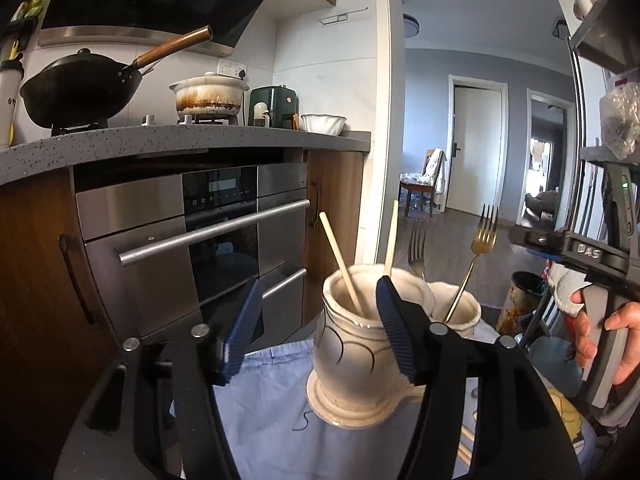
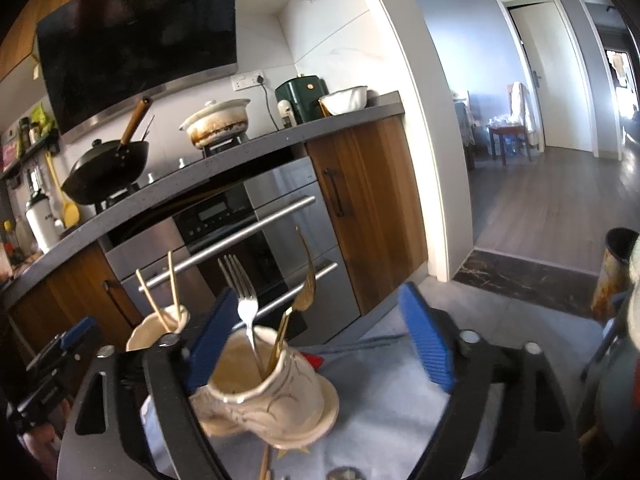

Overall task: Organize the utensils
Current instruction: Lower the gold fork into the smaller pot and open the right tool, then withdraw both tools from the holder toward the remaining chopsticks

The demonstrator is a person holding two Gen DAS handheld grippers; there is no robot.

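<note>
Between the spread fingers of the left gripper [image 1: 316, 328] stands a cream vase [image 1: 352, 364] holding two chopsticks [image 1: 340, 264], untouched. Beside the right gripper's [image 2: 320, 340] parted left finger, a second vase [image 2: 264, 392] holds a silver fork [image 2: 242, 292] and gold fork [image 2: 302, 300].

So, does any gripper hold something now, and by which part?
Nothing is held. The left gripper and the right gripper both stand open with bare pads.
</note>
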